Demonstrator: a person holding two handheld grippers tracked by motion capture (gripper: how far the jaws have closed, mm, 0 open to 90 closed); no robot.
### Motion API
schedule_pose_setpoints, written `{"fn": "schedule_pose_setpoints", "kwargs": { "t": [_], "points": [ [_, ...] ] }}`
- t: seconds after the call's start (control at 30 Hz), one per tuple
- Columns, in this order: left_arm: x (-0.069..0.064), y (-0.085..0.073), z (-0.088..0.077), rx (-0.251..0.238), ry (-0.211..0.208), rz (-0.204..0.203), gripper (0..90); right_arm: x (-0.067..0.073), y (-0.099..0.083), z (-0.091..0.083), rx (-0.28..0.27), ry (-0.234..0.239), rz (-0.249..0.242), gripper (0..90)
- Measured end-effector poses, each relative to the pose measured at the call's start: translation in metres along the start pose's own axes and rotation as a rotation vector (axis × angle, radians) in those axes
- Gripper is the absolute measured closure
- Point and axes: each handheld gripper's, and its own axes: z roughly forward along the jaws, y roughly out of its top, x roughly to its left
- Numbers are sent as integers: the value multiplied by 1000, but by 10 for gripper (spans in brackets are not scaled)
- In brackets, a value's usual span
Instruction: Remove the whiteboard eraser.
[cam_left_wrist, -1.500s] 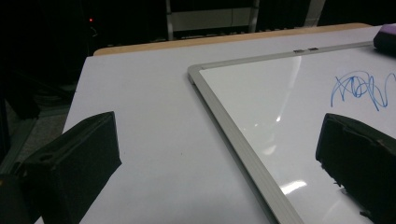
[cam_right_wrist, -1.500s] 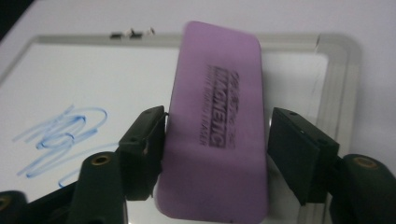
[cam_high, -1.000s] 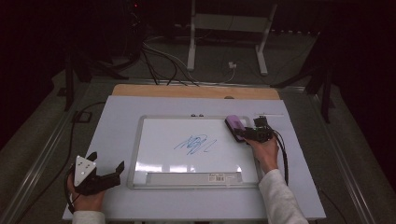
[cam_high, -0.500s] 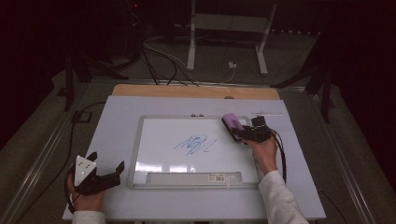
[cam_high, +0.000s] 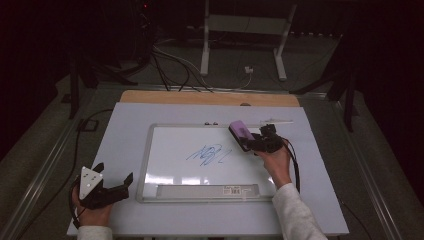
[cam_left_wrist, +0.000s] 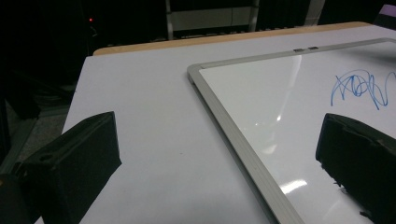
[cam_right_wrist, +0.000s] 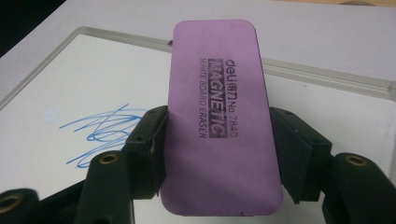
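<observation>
A framed whiteboard (cam_high: 150, 165) lies flat on the white tabletop, with a blue scribble (cam_high: 209, 154) near its middle. My right gripper (cam_high: 248, 141) hovers over the board's right part, shut on a purple magnetic whiteboard eraser (cam_high: 240, 133), which sits just right of the scribble. In the right gripper view the eraser (cam_right_wrist: 219, 112) stands clamped between both jaws, above the board (cam_right_wrist: 327, 121), with the scribble (cam_right_wrist: 100, 133) at lower left. My left gripper (cam_high: 112, 187) rests open at the table's front left, beside the board's left frame (cam_left_wrist: 243, 149); nothing is between its jaws (cam_left_wrist: 219, 154).
A grey tray strip (cam_high: 200, 191) runs along the board's near edge. A wooden strip (cam_high: 210, 98) borders the table's far edge. Beyond it stand a stand's white legs (cam_high: 240, 45) and floor cables (cam_high: 170, 65). A dark cable (cam_high: 85, 125) trails off the table's left side.
My right gripper has carried the eraser a little left, towards the scribble, and slightly up. The left gripper has stayed where it was.
</observation>
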Motion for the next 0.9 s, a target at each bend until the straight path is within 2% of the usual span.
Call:
{"fn": "schedule_pose_setpoints", "kwargs": {
  "t": [0.67, 0.9],
  "points": [
    [0, 0, 0, 1, 1, 1, 6, 37, -5, 16, 23, 7, -101, 408],
    [0, 0, 0, -1, 1, 2, 6, 44, -9, 22, 36, -1, -122, 408]
  ]
}}
